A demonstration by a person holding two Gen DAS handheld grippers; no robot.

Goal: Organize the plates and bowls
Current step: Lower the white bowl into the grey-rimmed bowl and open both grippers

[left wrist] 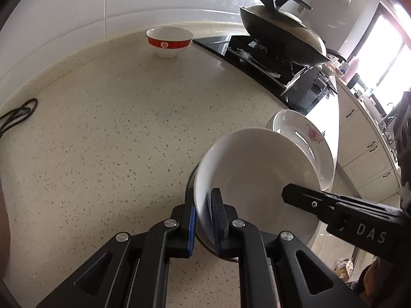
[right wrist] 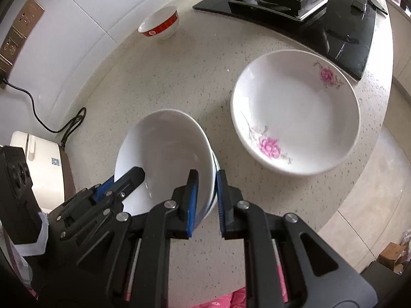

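The white bowl sits low over the speckled counter, beside the flowered plate. Both the left gripper and right gripper angle downward, jaws clamped on opposite rims; possibly stacked bowls.

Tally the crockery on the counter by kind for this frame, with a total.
Plain white bowl, gripped at its rim by both the left gripper and the right gripper: 1
Red-banded bowl: 1
Pink-flowered plate: 1
Total: 3
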